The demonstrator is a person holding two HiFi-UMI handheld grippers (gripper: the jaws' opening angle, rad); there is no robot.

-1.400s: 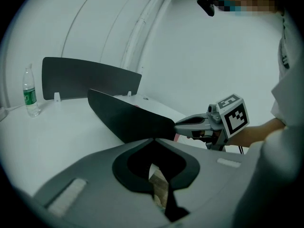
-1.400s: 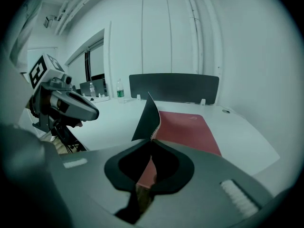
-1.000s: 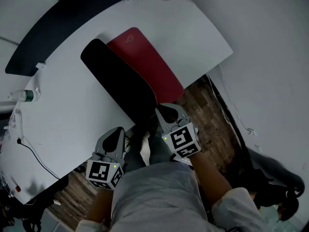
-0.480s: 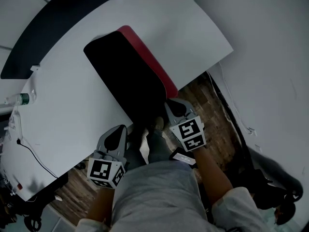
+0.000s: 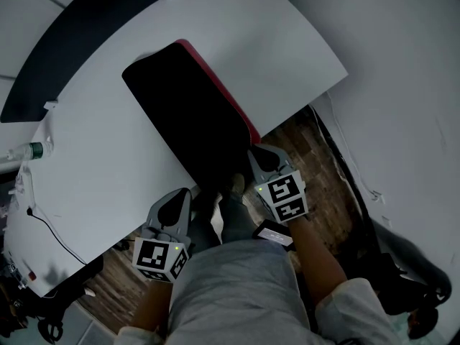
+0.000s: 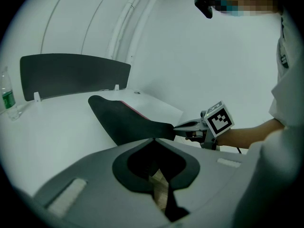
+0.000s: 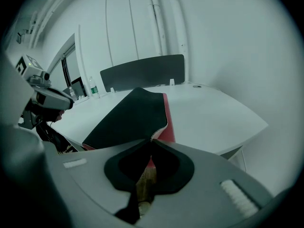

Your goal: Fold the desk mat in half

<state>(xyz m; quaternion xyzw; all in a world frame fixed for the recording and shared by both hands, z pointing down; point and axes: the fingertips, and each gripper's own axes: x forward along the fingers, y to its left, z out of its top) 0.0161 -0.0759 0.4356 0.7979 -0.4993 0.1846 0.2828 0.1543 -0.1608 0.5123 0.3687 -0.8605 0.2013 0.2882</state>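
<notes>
Head view steeply down over table point(image 5: 287, 56); gripper views low, close, sharing desk mat point(image 6: 123, 120).

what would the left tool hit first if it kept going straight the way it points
The desk mat: its raised black flap hangs right ahead of the left tool. It may already be touching the tips, since depth there is unclear.

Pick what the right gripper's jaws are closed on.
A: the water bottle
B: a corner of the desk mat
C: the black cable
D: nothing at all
B: in the right gripper view, the right gripper pinches a near corner of the desk mat, whose black underside is turned over its red face.
</notes>
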